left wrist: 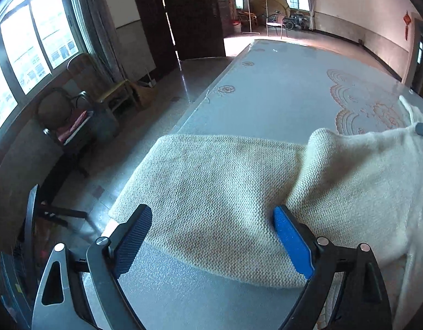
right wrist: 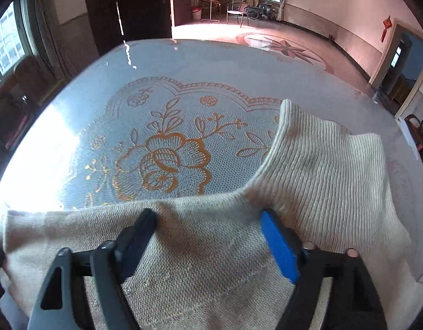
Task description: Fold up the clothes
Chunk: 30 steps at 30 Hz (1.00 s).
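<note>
Your cream knit sweater (left wrist: 211,192) lies spread on the table (left wrist: 280,96), which wears a clear cover with an orange lace flower print (right wrist: 167,154). In the left wrist view one sleeve of it runs flat toward the table's left edge, its cuff end just at that edge, and the body bunches up to the right.

Your left gripper (left wrist: 212,216) hangs over that sleeve with jaws standing wide apart. The black-backed finger (left wrist: 134,236) sits at the sleeve's near-left corner and the blue pad (left wrist: 292,242) sits on the knit by the fold where sleeve meets body. Cloth lies between them, but nothing is pinched: no grip.

Your right gripper (right wrist: 208,216) hovers over the sweater's top edge beside the ribbed collar (right wrist: 321,159), which stands up and leans right of the blue pad (right wrist: 280,247). Jaws are apart here too, fabric lying flat between and under them. Whether the tips touch the knit, I cannot tell; nothing looks clamped.

A small part of the right gripper shows at the far right edge of the left view.

Chairs (left wrist: 82,104) stand by the window (left wrist: 32,52) to the left.
</note>
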{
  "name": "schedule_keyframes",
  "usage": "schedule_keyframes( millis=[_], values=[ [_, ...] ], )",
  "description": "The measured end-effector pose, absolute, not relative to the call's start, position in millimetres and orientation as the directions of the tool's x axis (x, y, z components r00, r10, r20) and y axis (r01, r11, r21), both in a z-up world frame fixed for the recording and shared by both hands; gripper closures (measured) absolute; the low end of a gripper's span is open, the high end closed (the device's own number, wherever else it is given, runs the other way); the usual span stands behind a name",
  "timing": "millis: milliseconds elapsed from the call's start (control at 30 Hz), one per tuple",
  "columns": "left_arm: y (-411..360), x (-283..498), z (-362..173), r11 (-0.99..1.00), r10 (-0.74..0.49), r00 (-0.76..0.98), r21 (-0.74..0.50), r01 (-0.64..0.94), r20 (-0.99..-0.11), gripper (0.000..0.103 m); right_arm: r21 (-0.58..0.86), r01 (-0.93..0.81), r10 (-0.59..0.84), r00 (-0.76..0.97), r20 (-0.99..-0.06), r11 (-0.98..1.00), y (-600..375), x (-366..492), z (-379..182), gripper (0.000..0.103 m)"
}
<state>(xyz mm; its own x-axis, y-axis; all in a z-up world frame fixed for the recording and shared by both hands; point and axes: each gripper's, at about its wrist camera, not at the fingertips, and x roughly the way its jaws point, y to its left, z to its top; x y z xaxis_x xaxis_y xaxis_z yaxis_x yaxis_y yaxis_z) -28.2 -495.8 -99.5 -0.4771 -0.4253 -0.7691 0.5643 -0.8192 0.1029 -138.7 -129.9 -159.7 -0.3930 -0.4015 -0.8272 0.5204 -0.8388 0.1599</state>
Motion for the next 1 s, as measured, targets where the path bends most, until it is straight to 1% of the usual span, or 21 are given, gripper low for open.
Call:
schedule_keyframes(
  millis=[33,67,100,200,267,300,333,433,533,567,633,667,733,800,867,900,967,1000],
  values=[
    [-494.2,-21.9,-93.7,-0.811,-0.430,-0.498,0.080,0.579,-0.753,0.012,0.222,0.524,-0.459,-0.381,-0.803,-0.823,-121.8,-135.9,-149.1,0.032],
    [-489.6,-16.3,-86.8,-0.809,-0.424,-0.526,0.046,0.587,-0.737,0.012,0.238,0.524,-0.477,-0.385,-0.790,-0.818,-107.2,-128.6,-138.0,0.032],
    [-484.9,-10.8,-79.9,-0.805,-0.419,-0.554,0.012,0.593,-0.720,0.012,0.218,0.523,-0.461,-0.394,-0.795,-0.824,-88.8,-117.3,-133.5,0.032],
    [-448.7,-4.8,-60.0,-0.854,-0.330,-0.667,-0.091,0.513,-0.668,0.012,0.166,0.512,-0.394,-0.378,-0.838,-0.843,-51.1,-94.1,-134.6,0.032],
    [-410.3,-8.3,-50.1,-0.902,-0.245,-0.717,-0.117,0.415,-0.652,0.012,0.151,0.472,-0.355,-0.380,-0.854,-0.869,-46.1,-94.2,-132.2,0.031],
    [-390.4,-10.6,-47.4,-0.925,-0.192,-0.736,-0.130,0.356,-0.649,0.012,0.132,0.456,-0.325,-0.377,-0.867,-0.880,-34.0,-89.2,-133.0,0.029],
    [-369.2,-13.8,-48.6,-0.940,-0.135,-0.737,-0.150,0.307,-0.662,0.012,0.110,0.441,-0.292,-0.371,-0.882,-0.891,-18.3,-82.3,-134.4,0.029],
    [-306.2,-21.2,-55.7,-0.961,0.038,-0.720,-0.222,0.163,-0.693,0.012,0.132,0.405,-0.295,-0.372,-0.880,-0.905,6.6,-73.7,-139.1,0.029],
    [-254.2,-17.7,-73.2,-0.957,0.131,-0.674,-0.270,0.105,-0.727,0.012,0.259,0.361,-0.405,-0.421,-0.812,-0.896,46.8,-69.6,-117.8,0.029],
    [-242.6,-13.5,-80.8,-0.962,0.122,-0.657,-0.252,0.108,-0.744,0.012,0.296,0.331,-0.424,-0.440,-0.792,-0.896,61.6,-71.9,-111.5,0.029],
    [-219.6,-4.9,-96.0,-0.970,0.102,-0.622,-0.217,0.112,-0.776,0.012,0.347,0.230,-0.416,-0.481,-0.772,-0.909,111.0,-84.1,-107.3,0.029],
    [-211.1,3.0,-99.8,-0.980,0.060,-0.640,-0.166,0.107,-0.766,0.012,0.359,0.168,-0.393,-0.501,-0.771,-0.918,122.4,-99.1,-99.7,0.029],
    [-200.8,8.7,-102.0,-0.990,0.012,-0.631,-0.097,0.100,-0.776,0.012,0.361,0.053,-0.333,-0.524,-0.784,-0.931,173.8,-120.6,-101.7,0.029],
    [-195.6,11.8,-103.6,-0.990,-0.049,-0.612,-0.044,0.136,-0.789,0.012,0.344,-0.036,-0.270,-0.545,-0.794,-0.938,214.7,-139.4,-97.6,0.027],
    [-191.0,12.7,-104.4,-0.987,-0.084,-0.603,-0.017,0.159,-0.793,0.010,0.313,-0.042,-0.241,-0.545,-0.803,-0.949,241.7,-166.6,-100.7,0.027],
    [-189.6,12.7,-104.9,-0.985,-0.097,-0.597,-0.010,0.173,-0.796,0.008,0.269,-0.033,-0.211,-0.533,-0.819,-0.962,249.8,-179.1,-102.9,0.027],
    [-186.9,12.6,-106.1,-0.980,-0.124,-0.586,0.005,0.200,-0.801,0.000,0.185,-0.004,-0.159,-0.493,-0.855,-0.983,260.4,-202.1,-110.3,0.027],
    [-188.8,14.8,-105.5,-0.979,-0.116,-0.585,-0.008,0.204,-0.802,0.000,0.166,0.014,-0.153,-0.466,-0.871,-0.986,263.6,-213.0,-116.3,0.027]
  ],
)
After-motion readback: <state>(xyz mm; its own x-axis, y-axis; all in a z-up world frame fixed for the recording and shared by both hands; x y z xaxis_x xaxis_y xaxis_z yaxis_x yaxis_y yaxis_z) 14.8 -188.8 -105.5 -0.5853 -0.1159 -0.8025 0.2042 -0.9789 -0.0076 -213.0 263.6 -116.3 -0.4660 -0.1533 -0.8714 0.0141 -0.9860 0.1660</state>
